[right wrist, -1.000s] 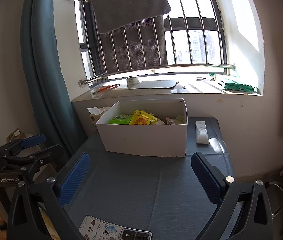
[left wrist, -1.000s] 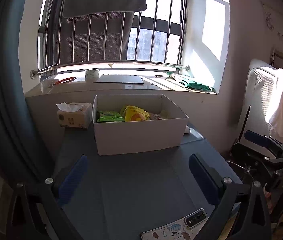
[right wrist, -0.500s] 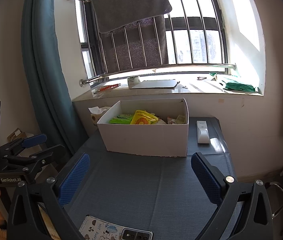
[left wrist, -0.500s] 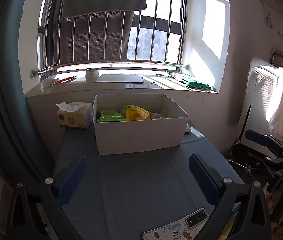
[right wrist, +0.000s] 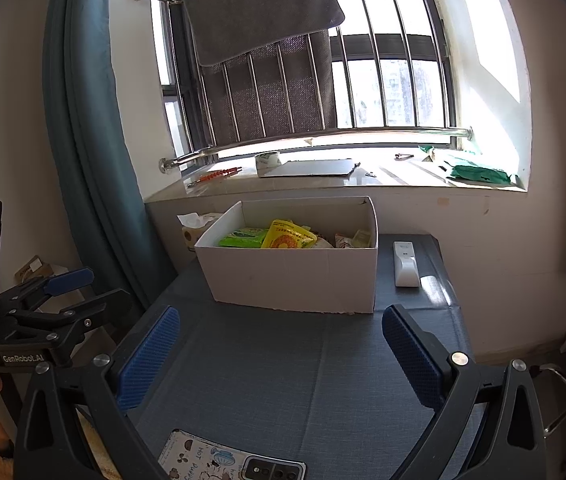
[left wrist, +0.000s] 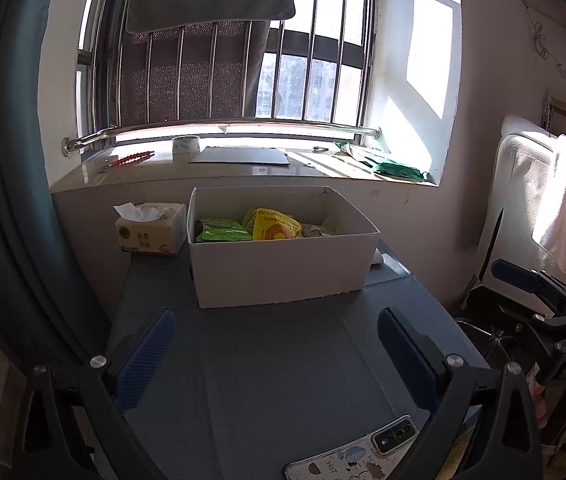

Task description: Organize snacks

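Observation:
A white cardboard box (left wrist: 283,276) (right wrist: 295,276) stands at the far side of the grey-blue table (left wrist: 275,368) (right wrist: 283,376). Inside it lie a green snack bag (left wrist: 223,232) (right wrist: 243,237), a yellow snack bag (left wrist: 275,226) (right wrist: 289,235) and a few more packets. My left gripper (left wrist: 275,356) is open and empty, held over the near table, well short of the box. My right gripper (right wrist: 279,356) is open and empty too, at a like distance. Each gripper shows at the edge of the other's view.
A tissue box (left wrist: 151,232) stands left of the white box. A white remote (right wrist: 405,264) lies to its right. A phone (left wrist: 351,456) (right wrist: 231,466) lies at the table's near edge. A windowsill runs behind, a curtain (right wrist: 83,140) hangs left, a chair (left wrist: 531,200) stands right.
Both grippers have drifted very slightly; the views are nearly the same. Nothing was taken hold of or let go.

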Motion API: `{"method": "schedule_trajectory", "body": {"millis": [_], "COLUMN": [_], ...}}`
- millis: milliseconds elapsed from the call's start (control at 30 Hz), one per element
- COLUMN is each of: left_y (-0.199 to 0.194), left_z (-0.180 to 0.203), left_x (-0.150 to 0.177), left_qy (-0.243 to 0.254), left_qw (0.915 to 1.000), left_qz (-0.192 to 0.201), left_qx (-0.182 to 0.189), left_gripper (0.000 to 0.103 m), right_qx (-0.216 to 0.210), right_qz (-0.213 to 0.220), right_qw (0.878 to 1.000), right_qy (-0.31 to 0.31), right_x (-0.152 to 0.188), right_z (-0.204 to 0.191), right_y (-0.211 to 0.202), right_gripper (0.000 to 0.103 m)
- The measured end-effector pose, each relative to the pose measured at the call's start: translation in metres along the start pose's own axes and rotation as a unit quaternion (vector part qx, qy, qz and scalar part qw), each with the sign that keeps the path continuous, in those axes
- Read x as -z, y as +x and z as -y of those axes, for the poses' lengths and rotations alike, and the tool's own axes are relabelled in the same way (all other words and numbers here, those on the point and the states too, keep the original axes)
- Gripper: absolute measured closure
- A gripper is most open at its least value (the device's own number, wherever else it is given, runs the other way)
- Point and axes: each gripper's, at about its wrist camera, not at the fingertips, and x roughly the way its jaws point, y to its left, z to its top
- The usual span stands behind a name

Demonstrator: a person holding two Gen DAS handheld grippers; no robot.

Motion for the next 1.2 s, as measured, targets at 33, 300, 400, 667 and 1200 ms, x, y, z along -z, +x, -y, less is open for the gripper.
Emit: {"method": "schedule_trajectory", "body": {"millis": [33,300,400,667,1200], "left_y": [0.0000,0.0005,0.0006,0.0004,0.0006], "left_z": [0.0004,0.0010,0.0003,0.0009,-0.0014], "left_x": [0.0000,0.0008,0.0007,0.0011,0.0032], "left_qy": [0.000,0.001,0.000,0.000,-0.009], "left_qw": [1.0000,1.0000,1.0000,1.0000,0.9999], "left_qz": [0.000,-0.001,-0.001,-0.002,-0.006], "left_qx": [-0.001,-0.001,-0.002,-0.002,0.008], "left_gripper": [0.000,0.000,0.000,0.000,0.000], "right_qx": [0.001,0.001,0.001,0.001,0.000], "right_qz": [0.000,-0.001,-0.001,-0.001,-0.003], "right_qw": [1.000,1.000,1.000,1.000,1.000], "right_qy": [0.000,0.000,0.001,0.003,0.000], "right_x": [0.0000,0.0005,0.0004,0.0008,0.0025], "right_z": [-0.0002,-0.0014,-0.0012,-0.0009,-0.0034], "right_y": [0.0002,-0.0003,-0.0008,-0.0005,0.0008], "right_gripper": [0.000,0.000,0.000,0.000,0.000]}}
